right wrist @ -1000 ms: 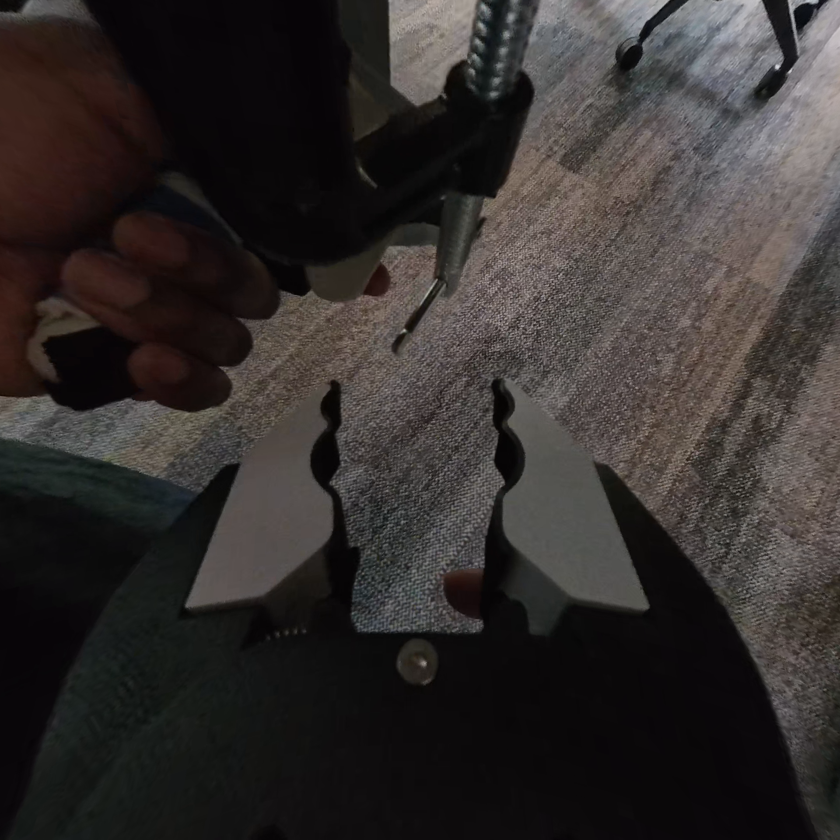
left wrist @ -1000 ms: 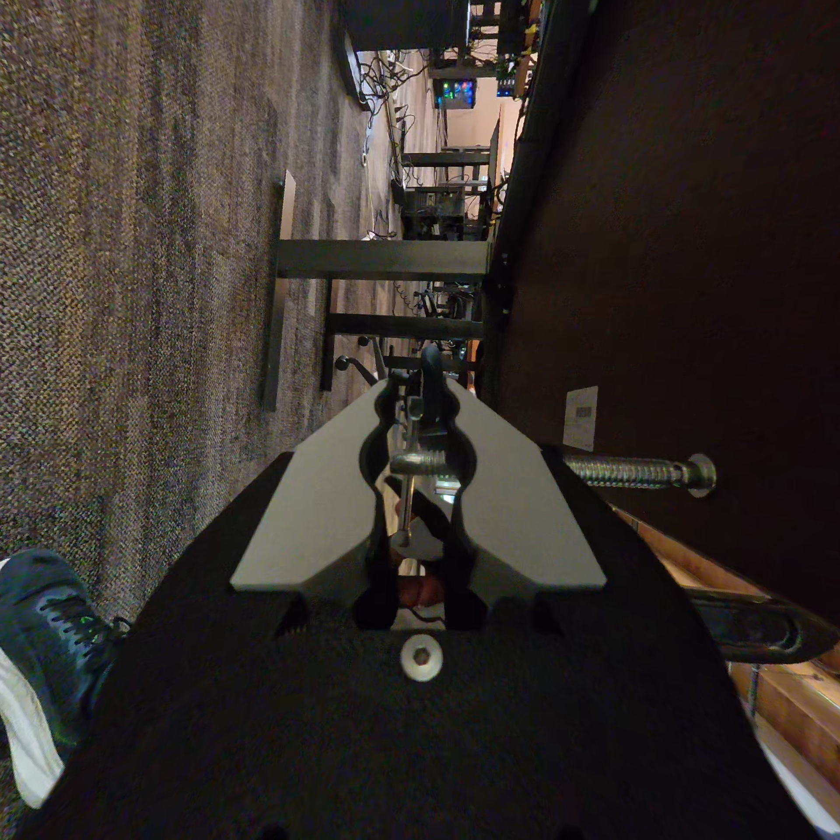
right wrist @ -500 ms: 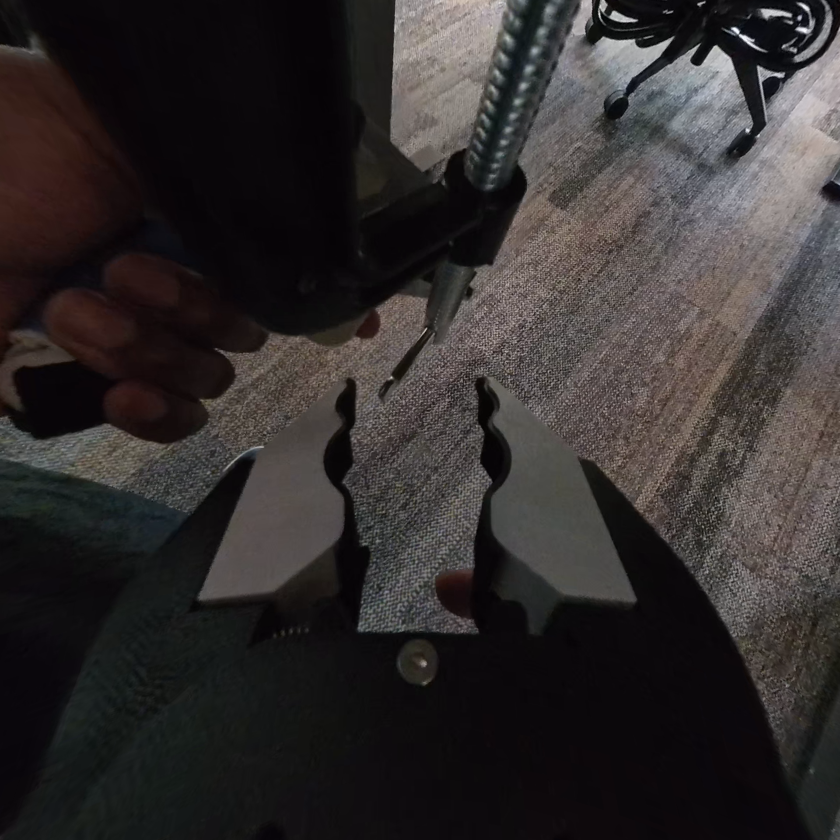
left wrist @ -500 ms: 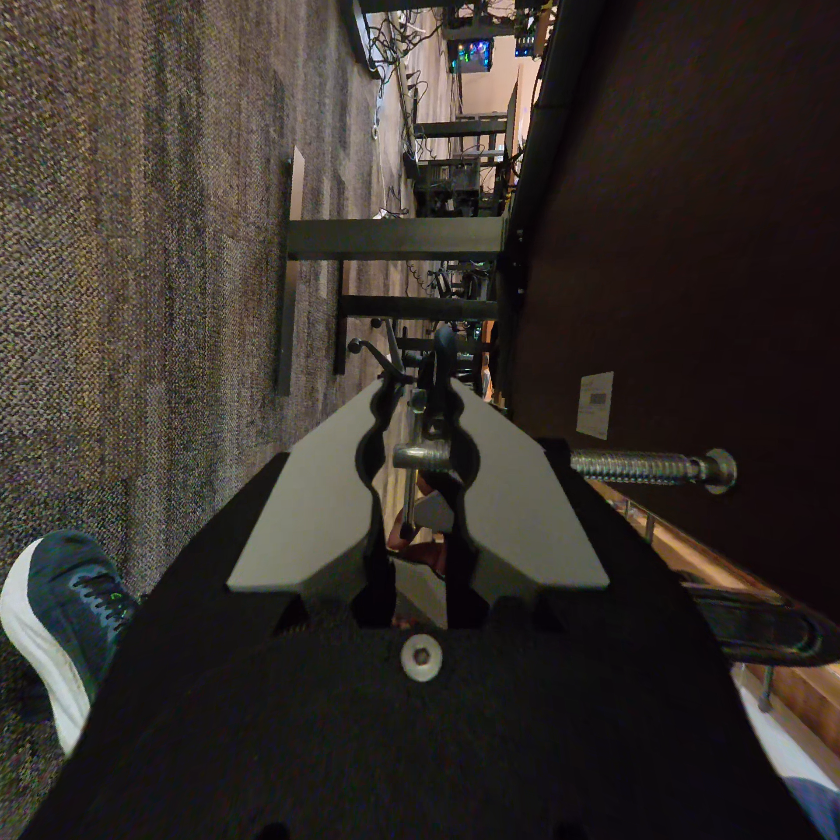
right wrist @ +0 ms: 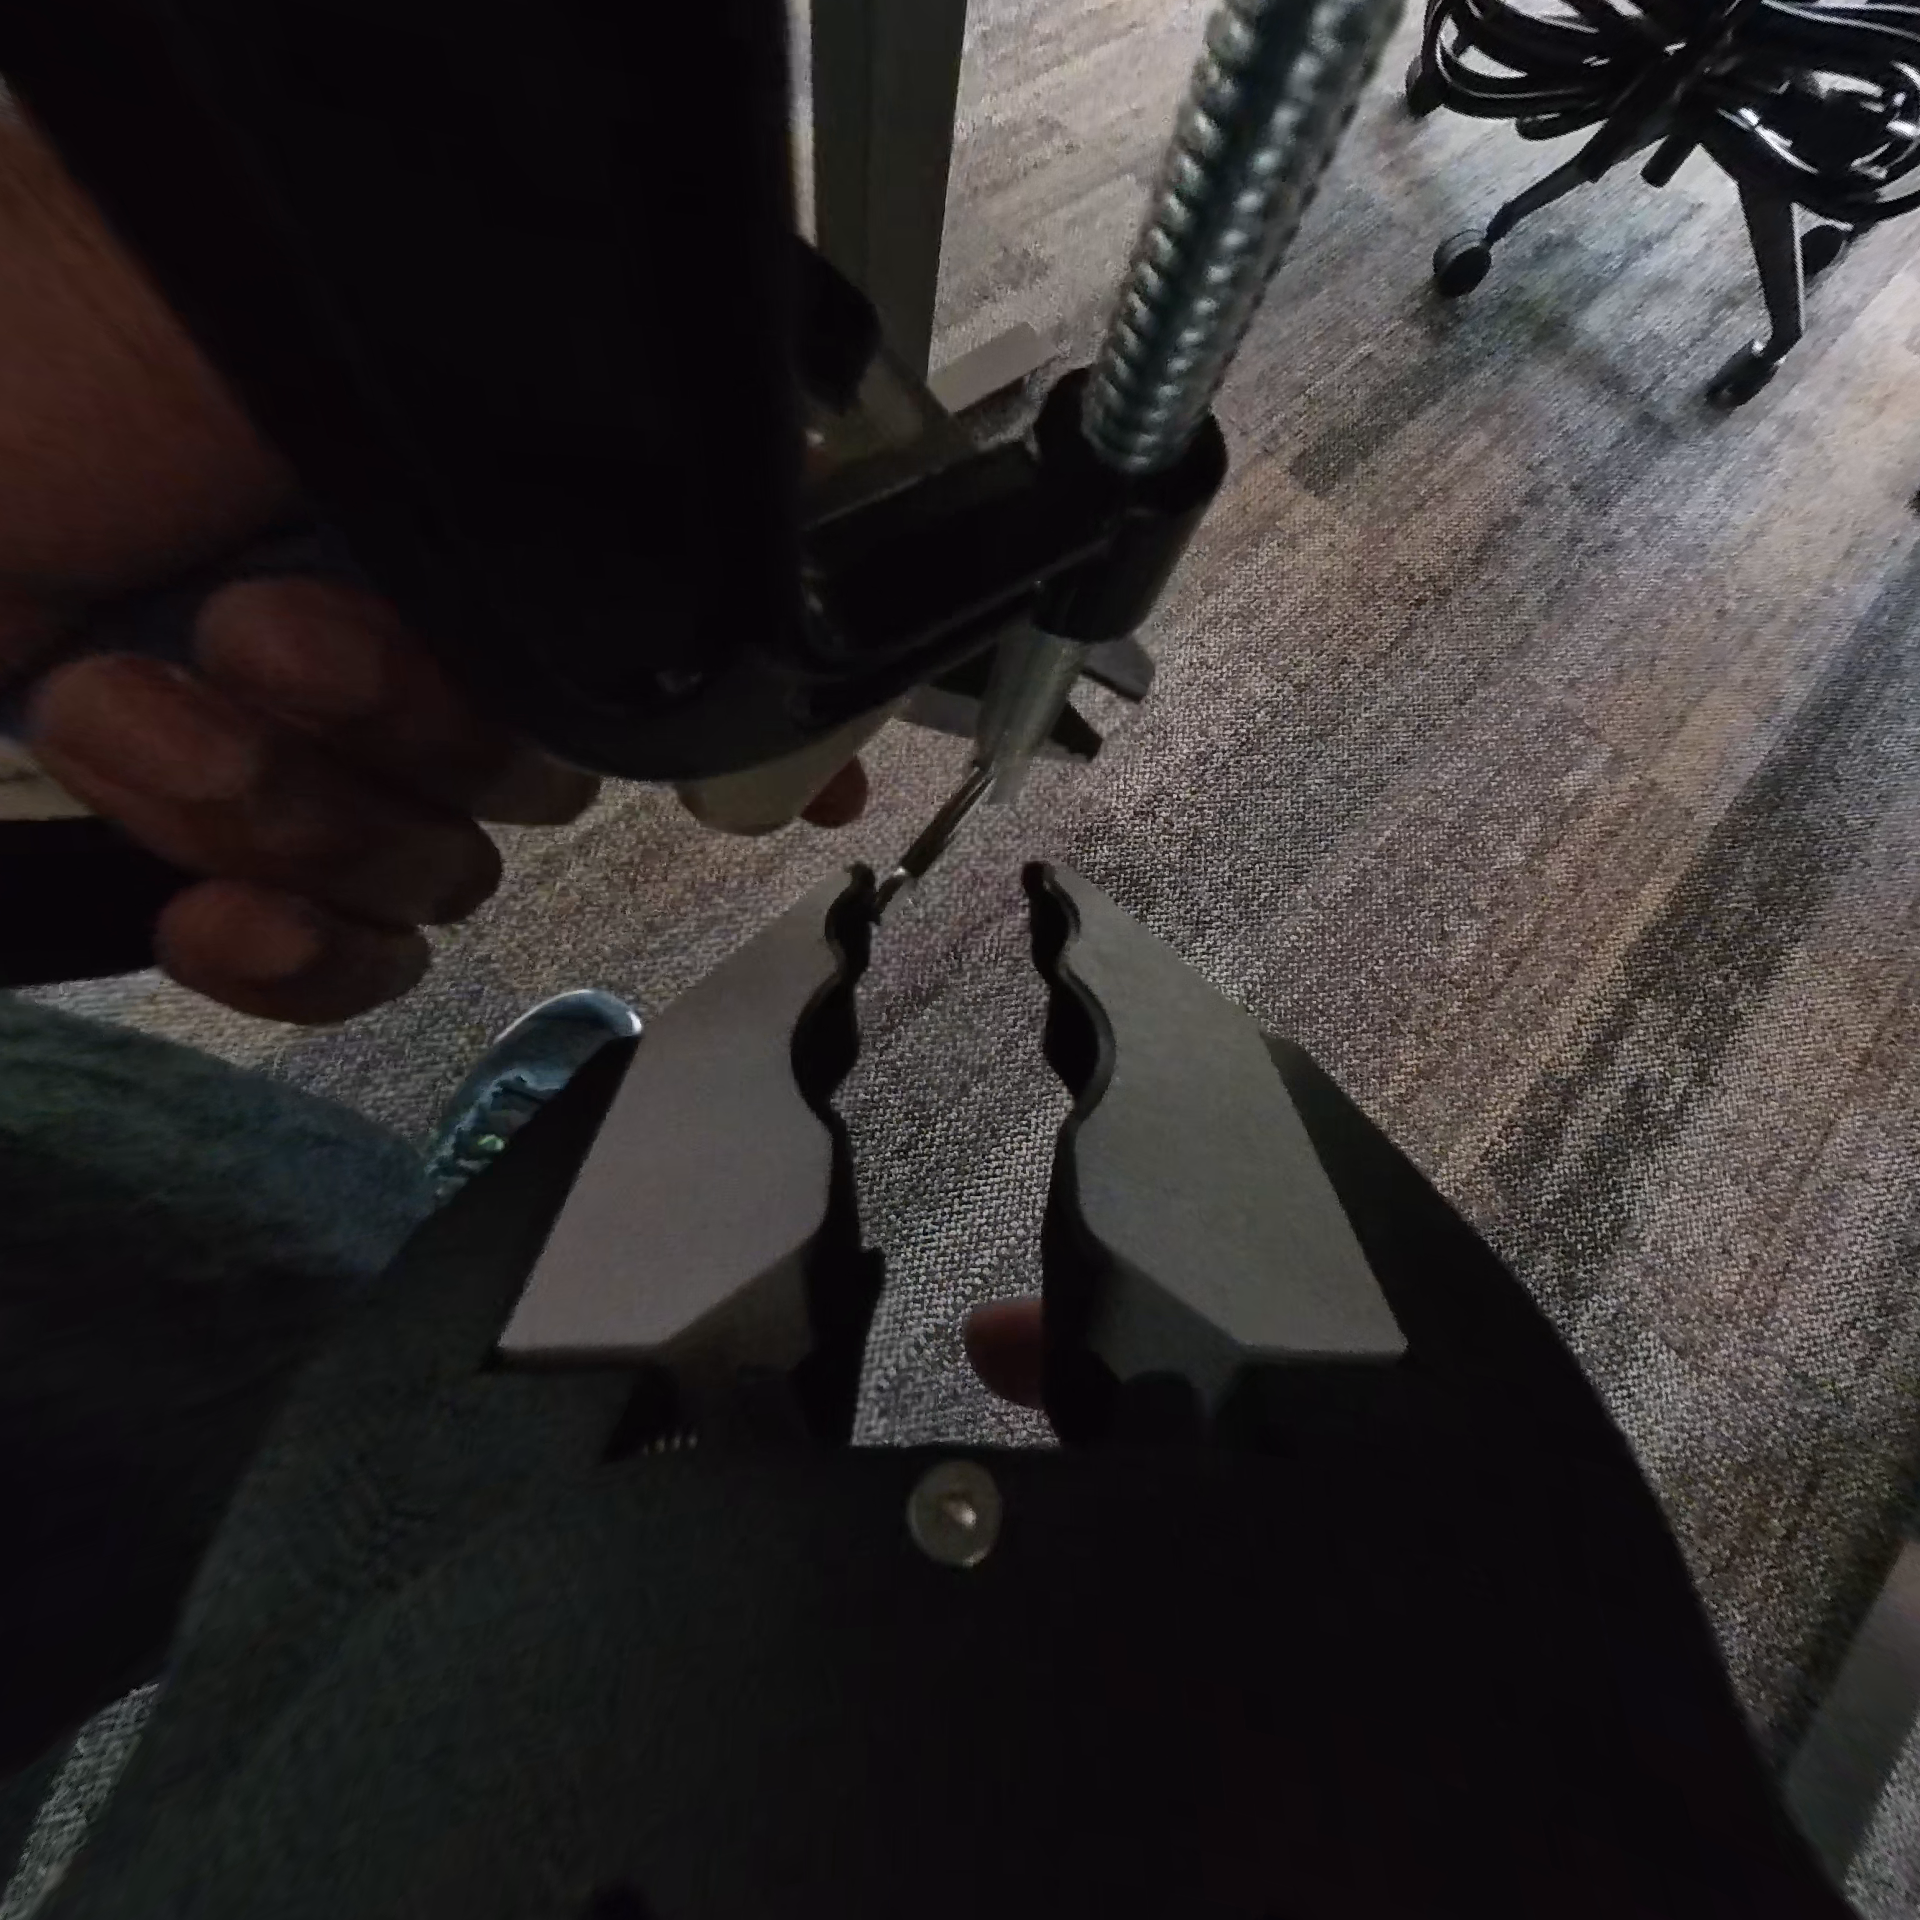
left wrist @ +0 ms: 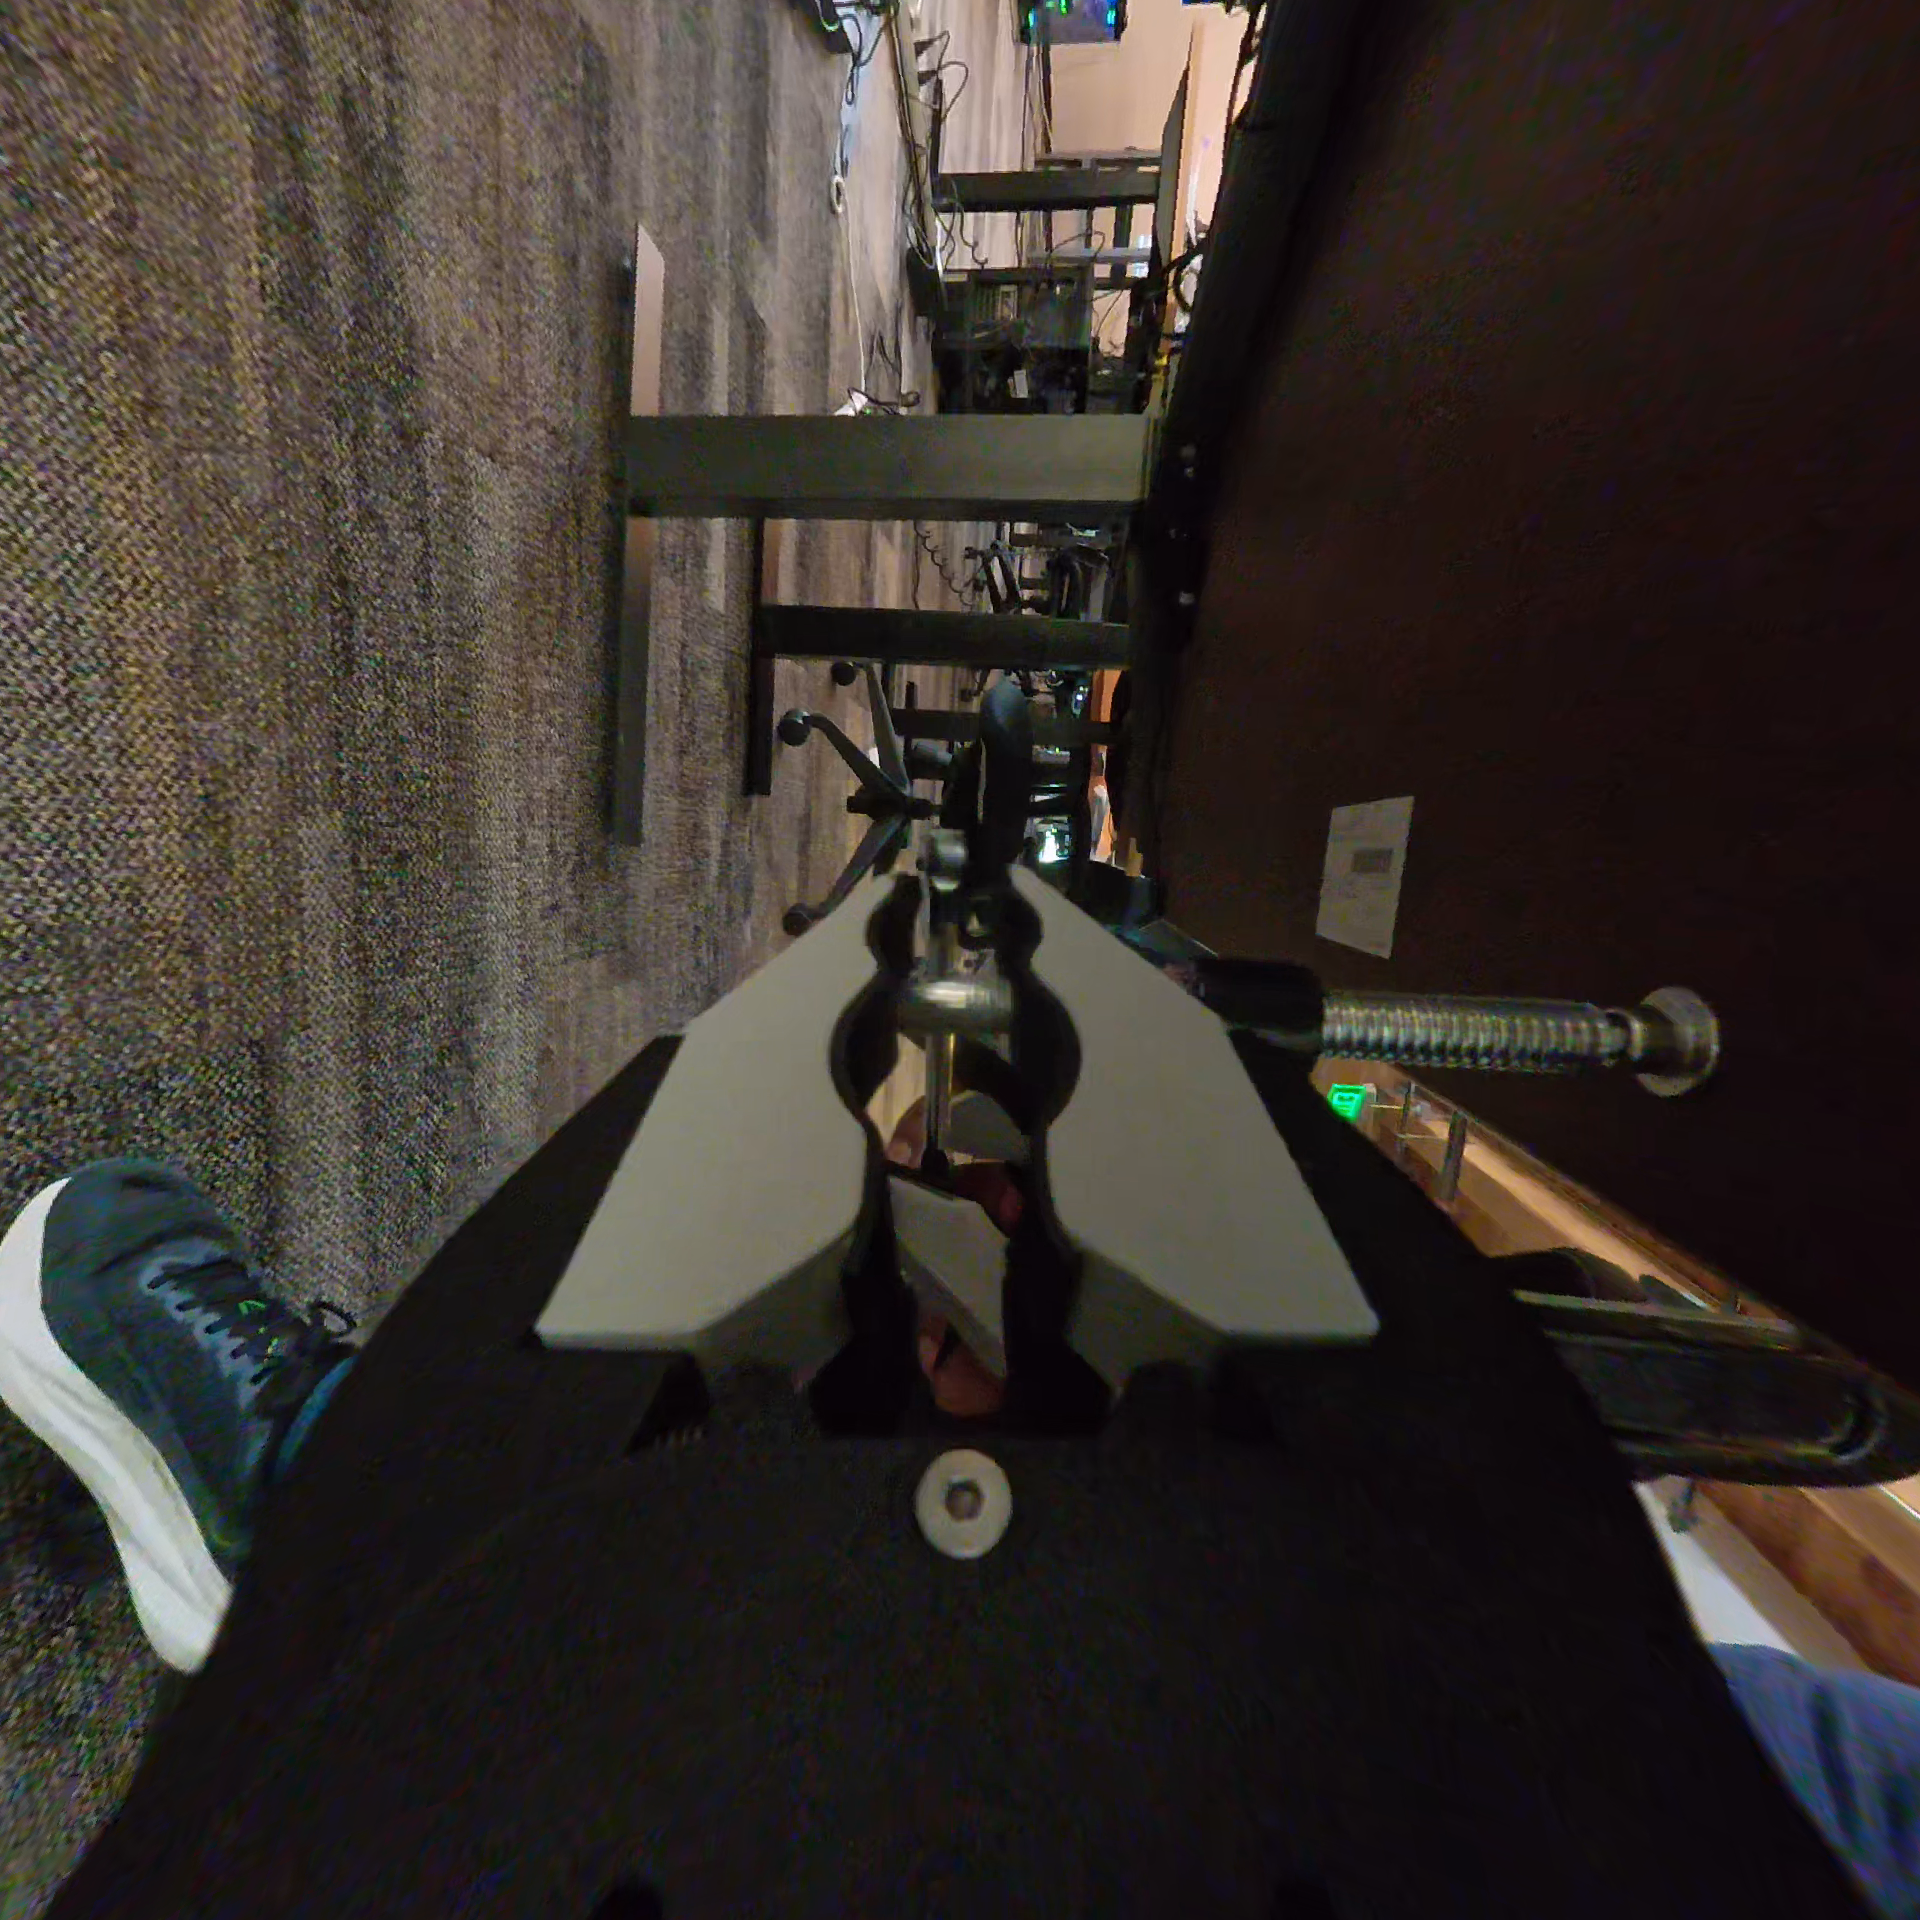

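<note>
A black clamp [right wrist: 1122, 520] with a threaded steel screw [left wrist: 1475, 1034] hangs under a dark table [left wrist: 1558, 520]; the screw's round pad [left wrist: 1673, 1039] sits at the underside. My left gripper [left wrist: 956, 894] is shut on the screw's lower end [left wrist: 951, 1003], next to the thin handle pin [left wrist: 935, 1101]. In the right wrist view a hand [right wrist: 260, 779] holds that gripper at the clamp. My right gripper [right wrist: 945, 878] is open just below, its left fingertip touching or almost touching the tip of the pin [right wrist: 935, 831]. The screw [right wrist: 1195, 229] rises above it.
Grey carpet [right wrist: 1455, 831] lies below. Dark table legs [left wrist: 883, 468] and an office chair base [right wrist: 1714, 156] stand nearby. A person's dark shoe with a white sole [left wrist: 135, 1382] is at the lower left and also shows in the right wrist view [right wrist: 520, 1081].
My right gripper has moved up to the handle pin and its jaws have narrowed, still open. My left gripper keeps its hold on the clamp; its view has shifted slightly.
</note>
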Available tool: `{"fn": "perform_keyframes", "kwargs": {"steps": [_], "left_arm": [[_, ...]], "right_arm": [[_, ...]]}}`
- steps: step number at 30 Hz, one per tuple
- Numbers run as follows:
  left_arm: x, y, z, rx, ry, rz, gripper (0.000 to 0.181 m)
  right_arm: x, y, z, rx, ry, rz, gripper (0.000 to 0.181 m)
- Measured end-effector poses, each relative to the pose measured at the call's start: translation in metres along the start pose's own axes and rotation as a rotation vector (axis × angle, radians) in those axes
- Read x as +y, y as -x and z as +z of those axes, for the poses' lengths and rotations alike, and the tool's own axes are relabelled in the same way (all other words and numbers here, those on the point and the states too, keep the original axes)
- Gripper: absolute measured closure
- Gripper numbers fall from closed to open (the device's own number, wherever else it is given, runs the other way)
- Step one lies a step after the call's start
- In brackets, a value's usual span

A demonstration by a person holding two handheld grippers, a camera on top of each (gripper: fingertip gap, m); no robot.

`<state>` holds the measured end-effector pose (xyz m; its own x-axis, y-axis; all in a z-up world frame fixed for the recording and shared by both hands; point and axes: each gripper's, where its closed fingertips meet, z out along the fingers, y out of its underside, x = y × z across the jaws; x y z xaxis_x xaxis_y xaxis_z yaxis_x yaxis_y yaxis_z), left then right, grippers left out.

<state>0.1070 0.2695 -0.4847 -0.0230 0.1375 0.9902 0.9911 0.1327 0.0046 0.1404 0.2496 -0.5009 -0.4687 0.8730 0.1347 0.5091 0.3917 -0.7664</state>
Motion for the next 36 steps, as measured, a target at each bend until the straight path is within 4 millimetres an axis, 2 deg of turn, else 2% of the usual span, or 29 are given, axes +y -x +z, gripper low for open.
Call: {"fn": "perform_keyframes", "kwargs": {"steps": [3,13,20,36], "left_arm": [[0.0001,0.0018,-0.0021,-0.010,-0.003,0.009,0.167],[0.0000,0.0040,-0.0036,-0.014,-0.037,0.013,0.169],[0.0004,0.0029,-0.0050,-0.017,-0.061,0.012,0.169],[0.0015,0.0035,-0.0048,-0.045,-0.086,0.017,0.169]], "right_arm": [[-0.0001,0.0015,0.0001,-0.008,0.003,-0.008,0.153],[0.0006,0.0040,0.0002,-0.019,0.012,-0.028,0.160],[0.0030,0.0018,-0.0005,-0.015,0.015,0.018,0.161],[0.0041,-0.0039,-0.0026,0.025,0.029,-0.045,0.163]]}}
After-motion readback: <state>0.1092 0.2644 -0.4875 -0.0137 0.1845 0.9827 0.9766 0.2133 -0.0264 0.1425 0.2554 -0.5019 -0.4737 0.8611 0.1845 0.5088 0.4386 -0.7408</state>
